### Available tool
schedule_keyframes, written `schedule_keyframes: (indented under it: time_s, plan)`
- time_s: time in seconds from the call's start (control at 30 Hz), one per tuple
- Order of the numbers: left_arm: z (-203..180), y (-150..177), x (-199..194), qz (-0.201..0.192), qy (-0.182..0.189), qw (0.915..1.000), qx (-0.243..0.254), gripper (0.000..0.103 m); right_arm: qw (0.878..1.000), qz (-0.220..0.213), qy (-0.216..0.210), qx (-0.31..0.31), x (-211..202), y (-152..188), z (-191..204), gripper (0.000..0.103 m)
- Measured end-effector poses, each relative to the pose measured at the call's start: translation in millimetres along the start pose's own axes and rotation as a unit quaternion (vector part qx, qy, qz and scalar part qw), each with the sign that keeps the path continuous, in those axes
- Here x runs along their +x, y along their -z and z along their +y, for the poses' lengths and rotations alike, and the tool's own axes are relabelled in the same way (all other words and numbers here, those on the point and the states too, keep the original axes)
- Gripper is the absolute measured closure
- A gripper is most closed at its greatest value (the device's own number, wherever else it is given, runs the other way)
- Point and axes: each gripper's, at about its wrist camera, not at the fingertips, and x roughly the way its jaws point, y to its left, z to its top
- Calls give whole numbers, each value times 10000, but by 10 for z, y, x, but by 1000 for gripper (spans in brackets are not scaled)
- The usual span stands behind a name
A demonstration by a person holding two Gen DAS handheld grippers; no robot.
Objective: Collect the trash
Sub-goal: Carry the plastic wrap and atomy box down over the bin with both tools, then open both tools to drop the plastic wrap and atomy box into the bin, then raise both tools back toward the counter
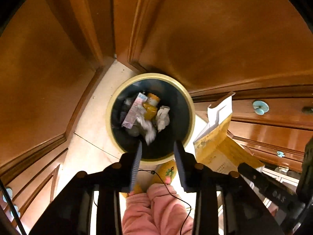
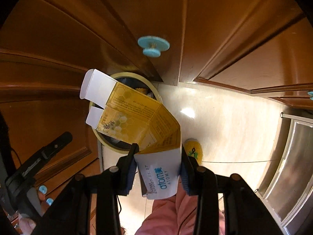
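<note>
A round trash bin (image 1: 112, 101) with a pale yellow rim and dark liner stands on the floor in a corner of wooden cabinets. It holds crumpled paper and packaging (image 1: 144, 113). My left gripper (image 1: 157, 146) is open and empty above the bin's near rim; a blurred white scrap (image 1: 149, 135) is just beyond its fingertips, inside the bin. My right gripper (image 2: 158, 149) is shut on a flattened yellow honeycomb-print carton (image 2: 137, 117) with white flaps, held over the bin (image 2: 109, 144). The carton also shows in the left wrist view (image 1: 213, 141).
Wooden cabinet doors with blue knobs (image 2: 153, 45) surround the bin. The floor (image 2: 225, 121) is pale tile. A yellow slipper (image 2: 194, 149) and pink trouser legs (image 1: 156, 211) are below the grippers. A glass-fronted cabinet (image 2: 289, 166) stands at the right.
</note>
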Motion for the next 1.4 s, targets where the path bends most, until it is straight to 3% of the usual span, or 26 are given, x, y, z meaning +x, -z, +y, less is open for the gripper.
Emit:
schedule_keyframes:
  time_s: [0.07, 0.3, 0.47, 0.53, 0.6, 0.77, 1.17, 1.4]
  plan:
    - [38, 56, -48, -49, -139, 9999, 86, 59, 10000, 27, 45, -36, 49, -18, 59, 64]
    - [314, 375, -210, 28, -255, 9997, -5, 58, 9994, 106, 26, -337, 188, -141, 482, 64]
    - [415, 534, -404, -131, -323, 9993, -147, 58, 9989, 147, -128, -434, 253, -240, 665, 63]
    - [444, 536, -473, -286, -333, 9987, -253, 58, 9981, 232, 23, -578, 307, -256, 722, 43]
    - [476, 511, -507, -469, -387, 9975, -358, 56, 9968, 155, 211, -758, 272, -207, 748, 32]
    - [444, 432, -681, -849, -512, 9938, -505, 55, 9950, 172, 219, -963, 209, -99, 686, 31]
    - [-97, 465, -1359, -1323, -531, 9896, -177, 55, 9936, -12, -104, -1124, -559, 259, 649, 31]
    - [-337, 664, -1949, -1356, -548, 9892, 11, 40, 9920, -185, -116, -1245, -1170, 502, 634, 31]
